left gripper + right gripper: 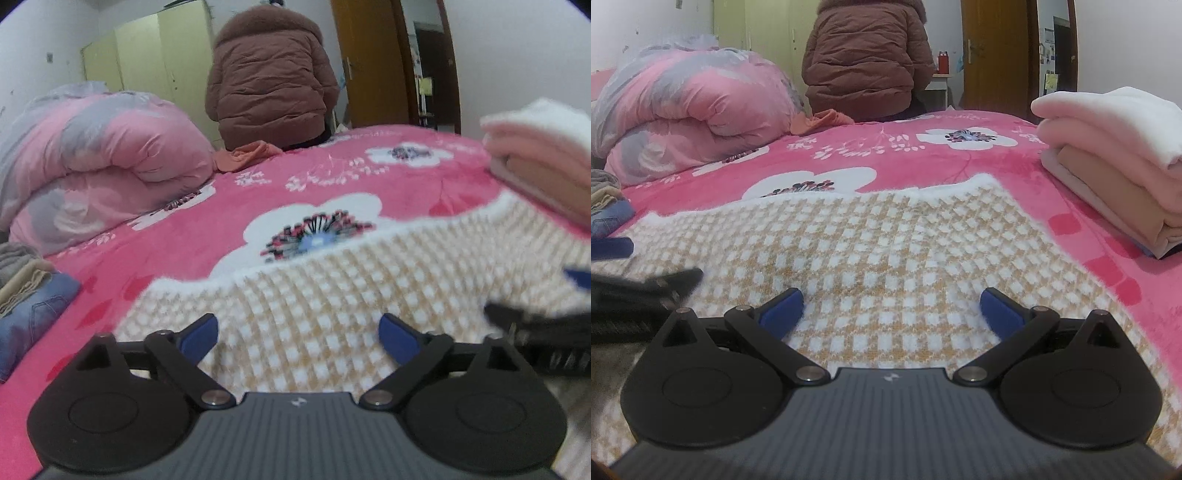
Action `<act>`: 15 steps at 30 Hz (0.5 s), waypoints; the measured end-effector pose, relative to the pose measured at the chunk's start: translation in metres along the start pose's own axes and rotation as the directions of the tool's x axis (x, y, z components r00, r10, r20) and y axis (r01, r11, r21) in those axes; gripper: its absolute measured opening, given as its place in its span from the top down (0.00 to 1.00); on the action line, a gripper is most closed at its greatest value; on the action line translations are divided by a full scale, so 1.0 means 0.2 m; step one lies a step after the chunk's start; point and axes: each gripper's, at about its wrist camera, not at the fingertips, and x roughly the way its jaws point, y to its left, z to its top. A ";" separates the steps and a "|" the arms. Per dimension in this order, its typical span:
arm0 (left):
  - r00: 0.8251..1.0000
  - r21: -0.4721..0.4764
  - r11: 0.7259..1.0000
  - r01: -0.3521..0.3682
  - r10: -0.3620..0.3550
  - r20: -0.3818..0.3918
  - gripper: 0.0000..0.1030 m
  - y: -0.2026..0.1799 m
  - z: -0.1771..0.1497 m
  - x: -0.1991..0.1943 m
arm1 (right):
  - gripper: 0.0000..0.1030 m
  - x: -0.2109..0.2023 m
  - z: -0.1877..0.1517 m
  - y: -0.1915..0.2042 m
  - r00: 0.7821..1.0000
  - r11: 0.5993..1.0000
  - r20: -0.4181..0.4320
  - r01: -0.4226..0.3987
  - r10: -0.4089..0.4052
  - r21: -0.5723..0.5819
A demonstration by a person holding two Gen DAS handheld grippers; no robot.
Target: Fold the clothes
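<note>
A white-and-tan checked knit garment (332,295) (886,251) lies flat on the pink flowered bed (207,221) (886,155). My left gripper (299,336) hangs just above its near part, jaws wide apart with only the cloth lying below them. Over the same garment, further right, my right gripper (892,312) stands open with no cloth pinched between its blue pads. The right gripper's black finger shows blurred at the right edge of the left wrist view, and the left gripper's finger shows at the left edge of the right wrist view.
A stack of folded pink, white and tan clothes (1115,155) (539,155) sits on the bed at right. Jeans and grey clothes (26,295) lie at left. A rolled pink quilt (96,162) fills the back left. A person in a brown coat (269,74) sits on the far edge.
</note>
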 end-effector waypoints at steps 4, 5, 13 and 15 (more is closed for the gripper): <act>1.000 -0.049 0.999 0.003 -0.003 -0.017 0.09 0.04 0.01 0.11 | 0.01 0.00 0.00 0.00 1.000 1.000 0.004 -0.004 0.004 0.006; 0.999 -0.063 0.998 0.006 -0.009 -0.045 0.02 0.05 -0.01 0.17 | 0.01 0.00 0.00 0.00 1.000 1.000 0.004 -0.004 0.004 0.006; 0.998 -0.085 0.996 0.007 -0.012 -0.062 0.06 0.14 -0.03 0.07 | 0.01 0.00 0.00 -0.01 1.000 1.000 0.009 -0.012 0.012 0.014; 1.000 -0.077 0.997 0.006 -0.007 -0.015 0.07 0.16 -0.07 -0.06 | 0.01 0.00 -0.01 -0.02 1.000 1.000 0.011 -0.015 0.014 0.018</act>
